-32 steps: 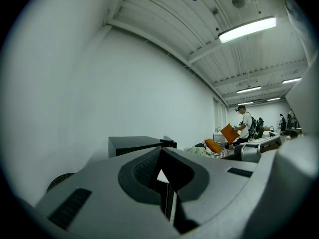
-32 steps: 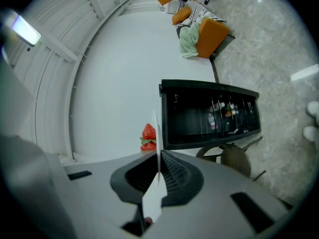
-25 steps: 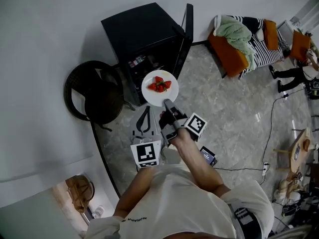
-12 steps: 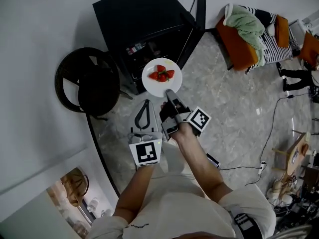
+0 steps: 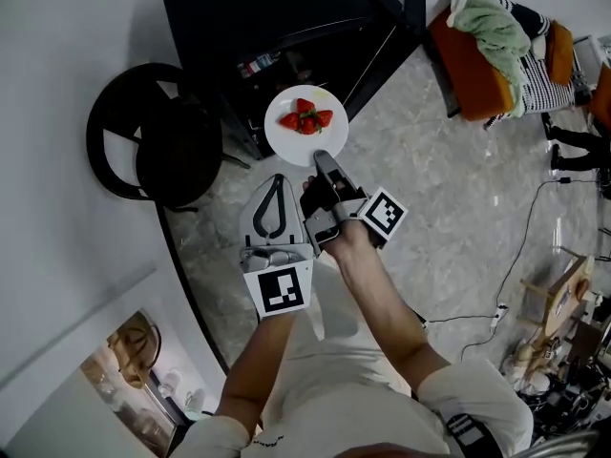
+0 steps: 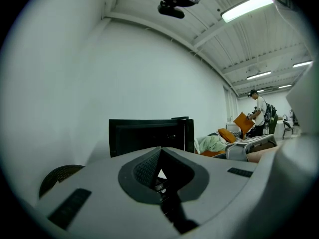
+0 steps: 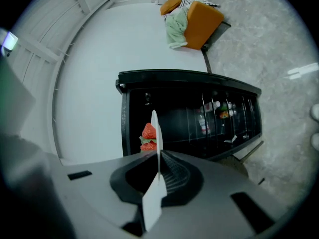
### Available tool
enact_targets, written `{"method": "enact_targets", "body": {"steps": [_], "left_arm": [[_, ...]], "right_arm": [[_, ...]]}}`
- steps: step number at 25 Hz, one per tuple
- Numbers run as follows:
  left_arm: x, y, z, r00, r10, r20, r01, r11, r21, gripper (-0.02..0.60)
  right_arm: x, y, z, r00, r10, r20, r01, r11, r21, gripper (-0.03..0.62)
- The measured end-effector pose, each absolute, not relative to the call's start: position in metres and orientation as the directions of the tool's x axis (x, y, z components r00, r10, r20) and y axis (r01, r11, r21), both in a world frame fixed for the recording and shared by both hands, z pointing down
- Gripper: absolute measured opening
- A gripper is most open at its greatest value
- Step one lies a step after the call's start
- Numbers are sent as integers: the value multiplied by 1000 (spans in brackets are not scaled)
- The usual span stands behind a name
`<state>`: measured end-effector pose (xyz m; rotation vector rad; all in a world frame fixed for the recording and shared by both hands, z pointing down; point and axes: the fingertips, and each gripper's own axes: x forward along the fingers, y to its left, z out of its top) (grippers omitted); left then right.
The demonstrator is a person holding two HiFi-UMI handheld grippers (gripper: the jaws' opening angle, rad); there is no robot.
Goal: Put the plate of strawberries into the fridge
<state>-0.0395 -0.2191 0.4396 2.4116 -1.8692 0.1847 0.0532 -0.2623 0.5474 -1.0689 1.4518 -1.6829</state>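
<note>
Carry-in | my right tongs (image 5: 323, 160) pinch the rim of the round white plate (image 5: 305, 137) of red strawberries (image 5: 306, 118), just before the open black fridge (image 5: 286, 27) | my left tongs (image 5: 274, 208) pressed together, empty | next: slide it inside, kept level

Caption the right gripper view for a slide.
Right tool clamps a white plate of strawberries edge-on, facing the open black fridge.

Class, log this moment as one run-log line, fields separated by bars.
right tool: shut on plate rim | strawberries: on plate | left tool: shut, empty | fridge: open, plate not yet inside
</note>
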Motion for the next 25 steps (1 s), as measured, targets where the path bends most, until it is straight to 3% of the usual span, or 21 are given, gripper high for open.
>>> {"method": "enact_targets", "body": {"steps": [25], "left_arm": [[-45, -249, 523, 183, -965, 188, -982, -188, -8, 0]], "right_arm": [[44, -296, 653, -466, -869, 167, -25, -176, -984, 21]]}}
